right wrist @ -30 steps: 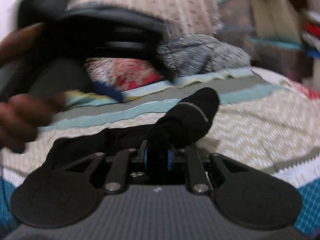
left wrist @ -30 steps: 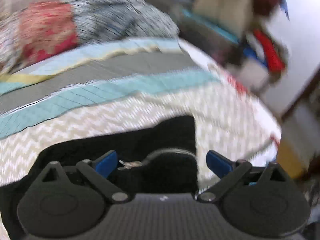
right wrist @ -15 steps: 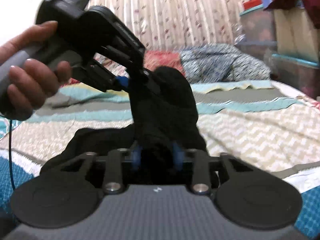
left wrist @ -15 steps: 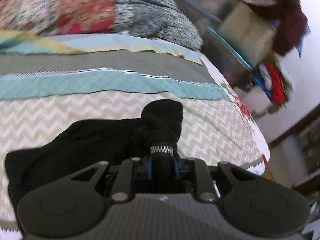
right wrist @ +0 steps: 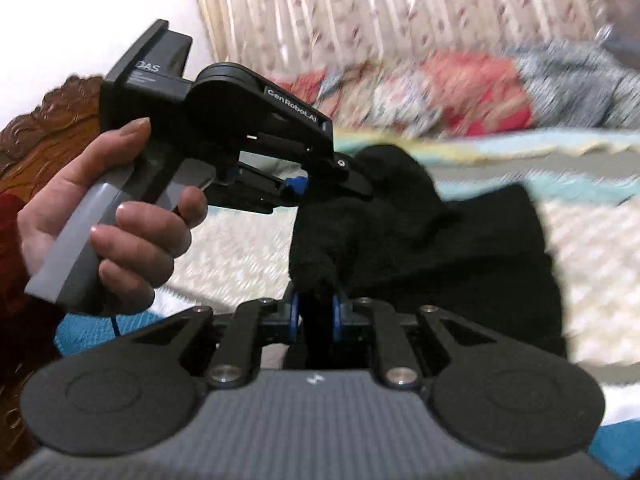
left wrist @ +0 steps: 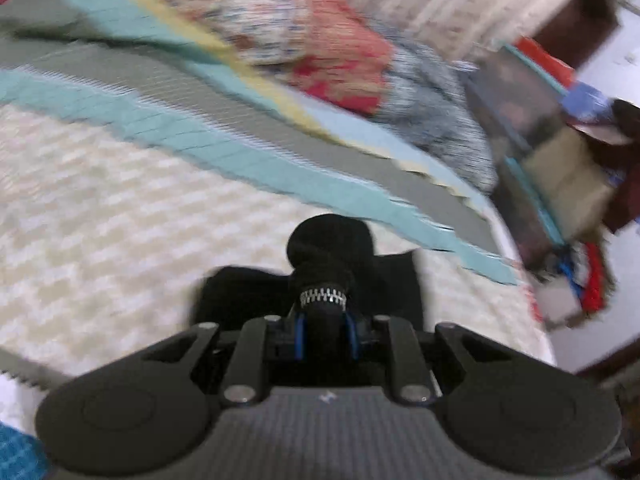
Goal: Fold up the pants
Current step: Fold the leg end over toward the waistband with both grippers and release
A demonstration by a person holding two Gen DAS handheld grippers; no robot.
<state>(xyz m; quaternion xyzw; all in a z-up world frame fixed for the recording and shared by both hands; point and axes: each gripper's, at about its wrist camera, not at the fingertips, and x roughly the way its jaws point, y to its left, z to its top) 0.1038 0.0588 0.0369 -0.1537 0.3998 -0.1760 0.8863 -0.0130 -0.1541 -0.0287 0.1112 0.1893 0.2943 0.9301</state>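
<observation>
Left wrist: left gripper stays clamped on the black pants, zipper just ahead of the fingertips; the striped bedspread is now blurred.

Right wrist: right gripper pinches the pants too, the fabric now raised higher between both grippers.

Motion blur smears the bedspread and pillows; black pants hide both grippers' jaws from view

Pants apparently lifted higher.
</observation>
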